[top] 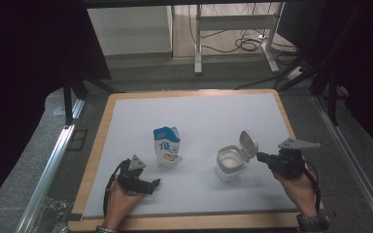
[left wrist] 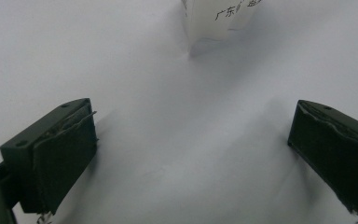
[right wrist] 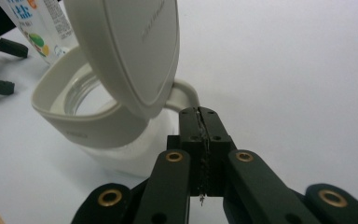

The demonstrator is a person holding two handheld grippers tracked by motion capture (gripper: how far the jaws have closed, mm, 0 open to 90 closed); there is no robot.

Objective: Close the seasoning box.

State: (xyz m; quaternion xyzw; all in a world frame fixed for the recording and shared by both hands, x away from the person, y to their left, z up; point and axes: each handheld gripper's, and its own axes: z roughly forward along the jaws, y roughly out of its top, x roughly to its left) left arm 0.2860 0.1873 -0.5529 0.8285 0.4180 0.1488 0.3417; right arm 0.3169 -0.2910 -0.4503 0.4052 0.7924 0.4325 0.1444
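At the right of the desk (top: pixel 126 104), standing with lid (right wrist: pixel 130 51) tipped up: a white jug (top: pixel 229 165), likely light, rigid, slippery; best taken by the handle (right wrist: pixel 184 93). Right tongs (right wrist: pixel 200 114) pressing together just beside that handle, gripping nothing. Left tongs (left wrist: pixel 191 149) resting apart near the carton (top: pixel 167 144).

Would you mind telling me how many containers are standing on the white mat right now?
2. A blue-and-white carton stands left of centre, near the left gripper. A white kettle with its lid up stands to the right, by the right gripper.
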